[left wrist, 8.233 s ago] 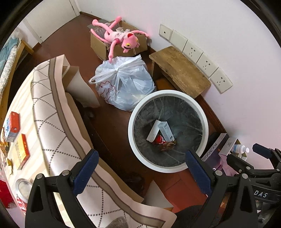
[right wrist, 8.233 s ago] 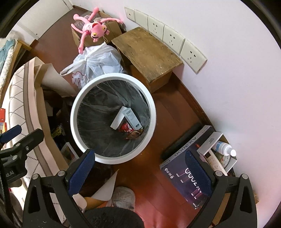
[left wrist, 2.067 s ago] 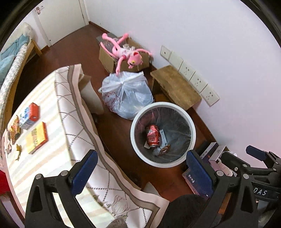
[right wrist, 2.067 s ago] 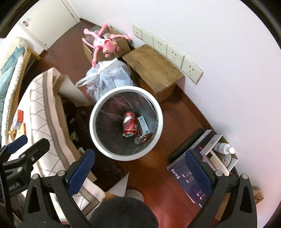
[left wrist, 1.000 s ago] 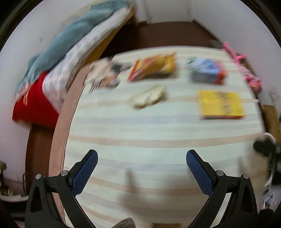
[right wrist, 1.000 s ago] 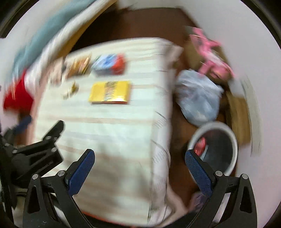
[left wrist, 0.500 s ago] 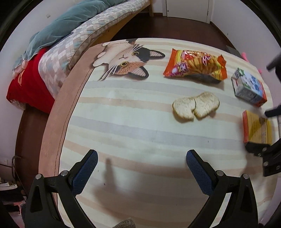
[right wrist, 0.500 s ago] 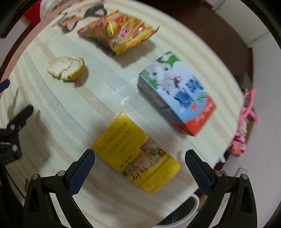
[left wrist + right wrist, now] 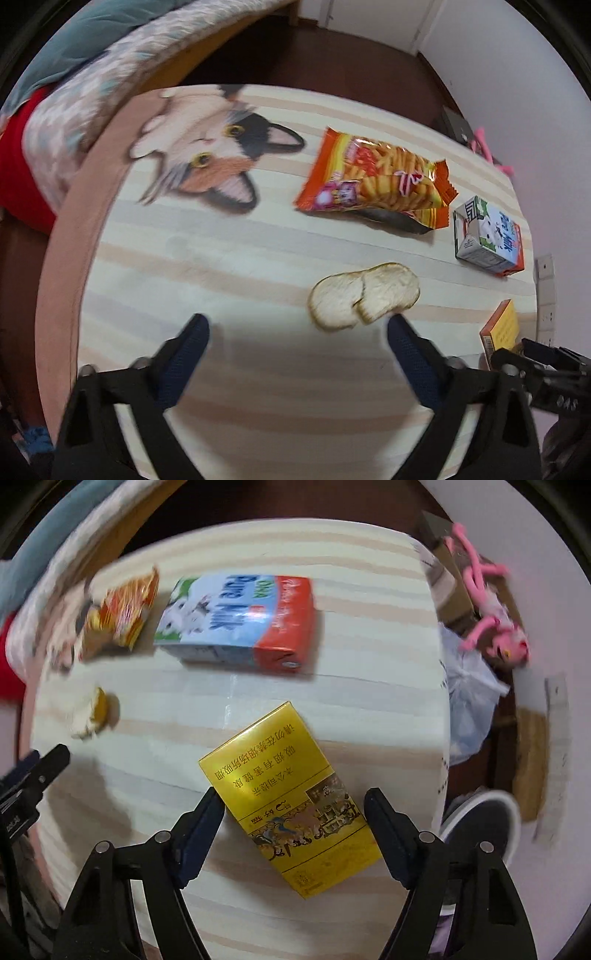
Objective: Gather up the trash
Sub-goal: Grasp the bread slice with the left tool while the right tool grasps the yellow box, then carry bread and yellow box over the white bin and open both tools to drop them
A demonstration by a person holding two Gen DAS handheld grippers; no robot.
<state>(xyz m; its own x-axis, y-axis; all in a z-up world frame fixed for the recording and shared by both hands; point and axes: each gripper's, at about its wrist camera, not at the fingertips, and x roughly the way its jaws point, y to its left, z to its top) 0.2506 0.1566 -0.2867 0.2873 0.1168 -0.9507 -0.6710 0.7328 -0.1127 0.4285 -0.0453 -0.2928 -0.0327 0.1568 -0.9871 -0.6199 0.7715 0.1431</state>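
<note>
A yellow cigarette box (image 9: 291, 797) lies on the striped tablecloth (image 9: 369, 602). My right gripper (image 9: 294, 805) is open, one jaw on each side of the box, not closed on it. A blue milk carton (image 9: 240, 620) and an orange snack bag (image 9: 122, 609) lie further back. In the left wrist view my left gripper (image 9: 297, 325) is open and empty, just before two bread slices (image 9: 364, 295). The snack bag (image 9: 376, 184), the milk carton (image 9: 487, 236) and the yellow box (image 9: 500, 326) lie to the right.
The white trash bin (image 9: 484, 819) stands on the floor past the table's right edge, beside a filled plastic bag (image 9: 472, 701) and a wooden stool (image 9: 532, 760). A pink plush toy (image 9: 491, 624) lies on a cardboard box. A bed (image 9: 92, 74) stands behind the table.
Both grippers swung from above the bin to the table. The right gripper has closed in around the yellow box. The left gripper has moved closer to the bread.
</note>
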